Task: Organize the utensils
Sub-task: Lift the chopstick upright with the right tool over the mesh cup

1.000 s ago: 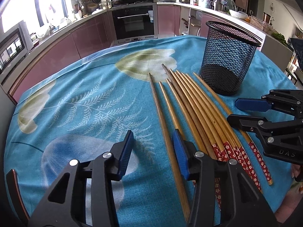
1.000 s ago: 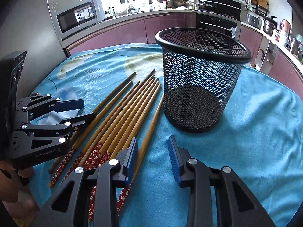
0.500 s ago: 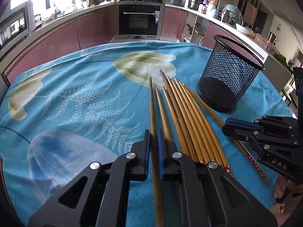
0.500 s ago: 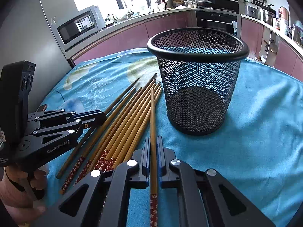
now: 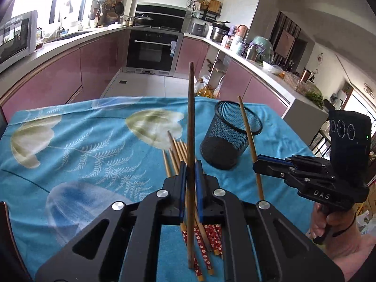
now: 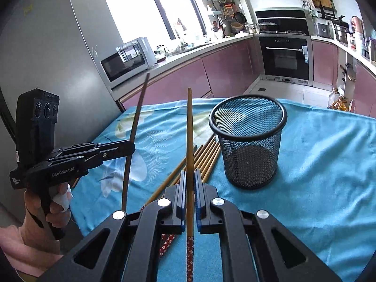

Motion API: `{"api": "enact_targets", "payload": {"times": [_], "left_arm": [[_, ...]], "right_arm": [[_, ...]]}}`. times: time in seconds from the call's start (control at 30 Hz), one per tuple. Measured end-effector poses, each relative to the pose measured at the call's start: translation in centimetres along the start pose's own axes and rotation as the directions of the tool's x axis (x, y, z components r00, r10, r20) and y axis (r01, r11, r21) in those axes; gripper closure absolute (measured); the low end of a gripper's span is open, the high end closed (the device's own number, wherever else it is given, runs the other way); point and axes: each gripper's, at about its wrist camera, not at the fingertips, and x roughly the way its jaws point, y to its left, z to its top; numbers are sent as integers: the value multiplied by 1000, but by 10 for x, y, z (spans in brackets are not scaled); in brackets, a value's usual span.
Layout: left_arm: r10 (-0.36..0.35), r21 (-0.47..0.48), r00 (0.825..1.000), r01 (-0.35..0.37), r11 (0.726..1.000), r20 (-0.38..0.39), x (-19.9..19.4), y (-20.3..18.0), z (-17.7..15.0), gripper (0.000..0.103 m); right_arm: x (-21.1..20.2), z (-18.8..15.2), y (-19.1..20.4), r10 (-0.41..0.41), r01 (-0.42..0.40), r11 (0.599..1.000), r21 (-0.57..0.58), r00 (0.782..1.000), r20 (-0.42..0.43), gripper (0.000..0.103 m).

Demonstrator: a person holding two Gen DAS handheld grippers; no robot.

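Observation:
My left gripper (image 5: 190, 164) is shut on a dark brown chopstick (image 5: 190, 108), which it holds lifted and pointing up and away over the table. My right gripper (image 6: 190, 174) is shut on a lighter chopstick (image 6: 189, 127) with a red flowered end, also raised. Each view shows the other tool: the right gripper (image 5: 256, 163) with its stick (image 5: 248, 131), and the left gripper (image 6: 130, 146) with its dark stick (image 6: 134, 127). A black mesh cup (image 6: 249, 141) (image 5: 231, 138) stands upright and empty just beyond. Several more chopsticks (image 6: 208, 155) (image 5: 175, 150) lie side by side on the cloth below.
A blue floral tablecloth (image 5: 82, 145) covers the table, whose far edge drops to the kitchen floor. Pink cabinets, an oven (image 5: 152, 49) and a microwave (image 6: 127, 61) ring the room. A person's hand (image 6: 58, 202) grips the left tool's handle.
Both grippers went from open beside the row of chopsticks to shut on one stick each. Both then rose, lifting the sticks off the cloth and tilting them upward.

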Motion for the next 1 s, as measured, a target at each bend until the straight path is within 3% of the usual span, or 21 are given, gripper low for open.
{"api": "enact_targets", "payload": {"times": [0.2, 0.63, 0.83, 1.0], "left_arm": [[-71, 8, 994, 70, 997, 84, -33, -19, 24, 95], [-107, 50, 966, 98, 994, 236, -52, -66, 97, 95], [-102, 86, 966, 83, 993, 237, -40, -85, 125, 95], [-68, 112, 978, 47, 993, 197, -15, -96, 133, 95]], "right_arm": [[-24, 18, -1, 10, -9, 1000, -14, 996, 91, 97], [-64, 81, -10, -16, 36, 996, -77, 968, 250, 97], [-70, 103, -22, -58, 83, 994, -69, 952, 301, 97], [-57, 110, -37, -84, 100, 994, -43, 956, 282, 97]]}}
